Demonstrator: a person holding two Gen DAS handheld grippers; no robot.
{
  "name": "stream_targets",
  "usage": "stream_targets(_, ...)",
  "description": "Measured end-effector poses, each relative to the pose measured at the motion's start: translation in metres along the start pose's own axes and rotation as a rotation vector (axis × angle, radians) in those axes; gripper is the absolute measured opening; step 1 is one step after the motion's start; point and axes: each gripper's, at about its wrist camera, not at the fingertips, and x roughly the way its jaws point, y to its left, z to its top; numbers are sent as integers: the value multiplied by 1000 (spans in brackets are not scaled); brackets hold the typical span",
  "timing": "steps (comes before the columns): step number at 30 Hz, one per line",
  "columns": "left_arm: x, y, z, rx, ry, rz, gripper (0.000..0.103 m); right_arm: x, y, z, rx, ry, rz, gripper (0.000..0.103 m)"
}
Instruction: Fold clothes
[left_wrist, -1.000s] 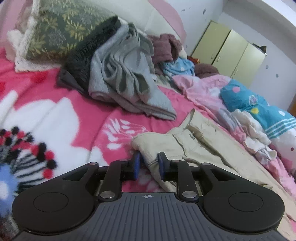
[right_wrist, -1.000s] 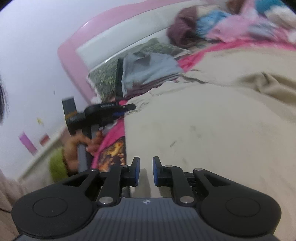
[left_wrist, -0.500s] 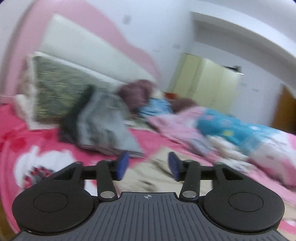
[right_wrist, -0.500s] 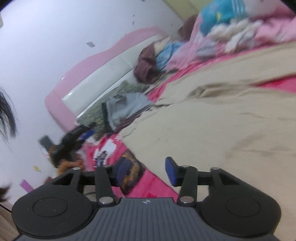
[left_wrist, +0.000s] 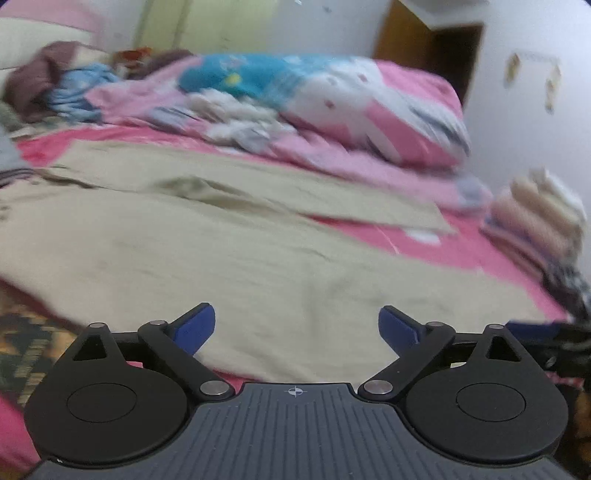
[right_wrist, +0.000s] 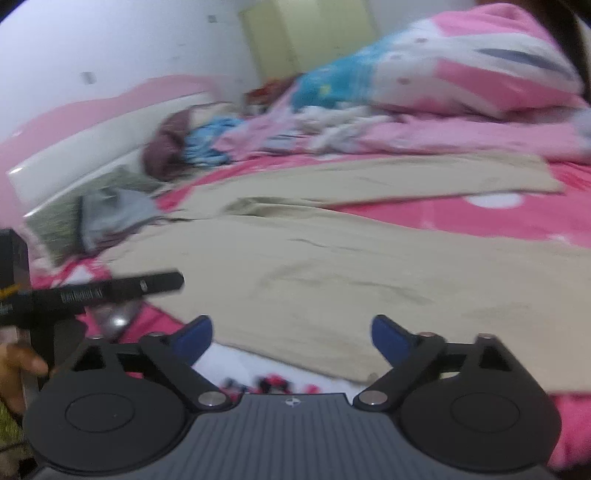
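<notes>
Beige trousers (left_wrist: 207, 258) lie spread flat across the pink bed cover (left_wrist: 491, 251), their two legs running to the right. My left gripper (left_wrist: 296, 317) hovers over the near edge of the trousers, its jaws opening wide with nothing between the blue pads. My right gripper (right_wrist: 291, 326) hangs over the same near edge (right_wrist: 332, 295), also opening and holding nothing. In the right wrist view the left gripper's black body (right_wrist: 110, 290) shows at the left, held by a hand (right_wrist: 18, 365). Both pictures are blurred by motion.
A heap of unfolded clothes (right_wrist: 184, 144) lies by the white headboard (right_wrist: 92, 147), with a grey garment (right_wrist: 114, 218) on a green cushion. A pink and blue quilt (left_wrist: 332, 96) lines the far side. A folded stack (left_wrist: 539, 206) sits at the right. A doorway (left_wrist: 443, 48) is behind.
Both grippers' jaws have gone from nearly shut to wide apart; the left has let go of the trousers' corner. Both views have swung across the bed, away from the headboard.
</notes>
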Motion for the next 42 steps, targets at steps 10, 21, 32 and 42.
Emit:
stream_targets(10, 45, 0, -5, -49, 21, 2, 98, 48, -22, 18, 8, 4, -239, 103)
stream_targets(21, 37, 31, -5, -136, -44, 176, 88, 179, 0, 69, -71, 129, -104, 72)
stream_targets(32, 36, 21, -7, -99, -49, 210, 82, 66, 16, -17, -270, 130, -152, 57)
stream_targets(42, 47, -21, -10, 54, -56, 64, 83, 18, -14, 11, -116, 6, -260, 40)
